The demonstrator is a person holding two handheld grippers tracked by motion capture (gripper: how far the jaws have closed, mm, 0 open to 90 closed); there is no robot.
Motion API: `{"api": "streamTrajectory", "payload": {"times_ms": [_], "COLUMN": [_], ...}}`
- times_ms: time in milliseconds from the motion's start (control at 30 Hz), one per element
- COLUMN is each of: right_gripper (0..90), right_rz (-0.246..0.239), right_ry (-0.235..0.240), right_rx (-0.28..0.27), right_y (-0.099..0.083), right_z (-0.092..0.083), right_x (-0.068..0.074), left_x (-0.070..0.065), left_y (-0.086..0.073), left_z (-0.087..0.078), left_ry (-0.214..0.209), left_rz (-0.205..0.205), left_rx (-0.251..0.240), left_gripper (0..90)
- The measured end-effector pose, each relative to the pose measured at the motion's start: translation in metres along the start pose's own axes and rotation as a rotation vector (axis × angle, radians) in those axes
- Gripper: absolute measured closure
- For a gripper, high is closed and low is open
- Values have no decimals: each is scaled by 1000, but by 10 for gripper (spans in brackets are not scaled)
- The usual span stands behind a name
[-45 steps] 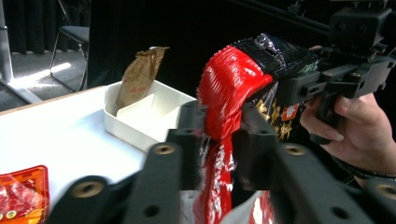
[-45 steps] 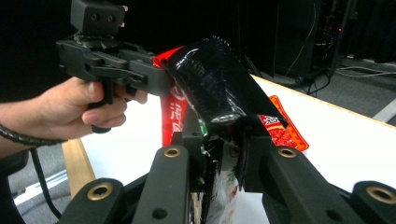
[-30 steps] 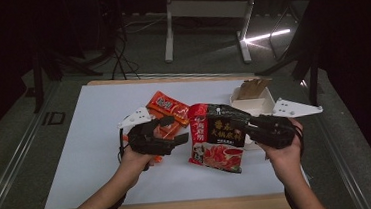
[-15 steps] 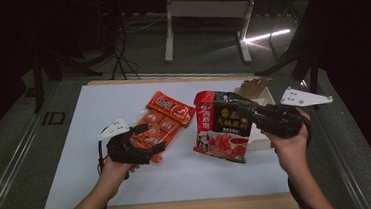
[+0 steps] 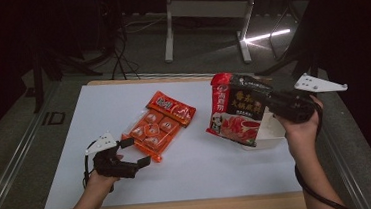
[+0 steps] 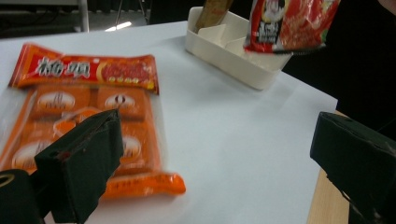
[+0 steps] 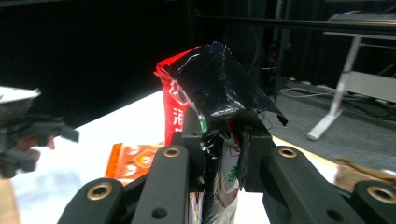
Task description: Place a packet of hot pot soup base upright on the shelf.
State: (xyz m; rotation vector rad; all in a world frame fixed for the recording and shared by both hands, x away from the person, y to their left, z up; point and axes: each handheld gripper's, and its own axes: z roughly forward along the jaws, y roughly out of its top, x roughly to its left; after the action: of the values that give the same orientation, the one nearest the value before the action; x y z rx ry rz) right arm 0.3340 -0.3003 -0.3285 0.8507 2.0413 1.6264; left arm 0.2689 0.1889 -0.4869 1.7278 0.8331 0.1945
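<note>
Toward the table's near left corner, the left gripper (image 5: 136, 152) has just spread its jaws wide, empty, beside the orange snack pack (image 5: 151, 132) lying flat mid-table. Farther right, the right gripper (image 5: 267, 103) pinches the red-and-black sauce pouch (image 5: 236, 109) at its edge, hanging it above the white divided tray (image 6: 224, 44) at the right edge. Judging by this, the pouch is nearly delivered; lowering and release remain, then likely the orange pack. Bare white table (image 5: 203, 163) between them gives room.
</note>
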Motion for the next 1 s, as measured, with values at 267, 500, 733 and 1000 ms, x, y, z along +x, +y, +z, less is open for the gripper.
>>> {"api": "streamTrajectory", "payload": {"times_ms": [267,500,733,1000], "right_gripper": [763,764,763,763], "right_rz": [-17,-28,-21,-17], "right_ry": [-104,-176,-233,-265], "right_rx": [-12,-21,-12,-24], "right_y": [5,4,-2,-19], "right_z": [-6,-10,-4,9], "right_x": [-30,-57,-79,-97], "left_x": [6,5,7,7], "left_y": [-18,-23,-29,-32], "left_z": [-10,-16,-16,-17], "left_ry": [27,30,26,26], "left_rz": [-38,-50,-71,-71], "left_rx": [14,8,-5,-13], "left_gripper": [34,34,34,34]}}
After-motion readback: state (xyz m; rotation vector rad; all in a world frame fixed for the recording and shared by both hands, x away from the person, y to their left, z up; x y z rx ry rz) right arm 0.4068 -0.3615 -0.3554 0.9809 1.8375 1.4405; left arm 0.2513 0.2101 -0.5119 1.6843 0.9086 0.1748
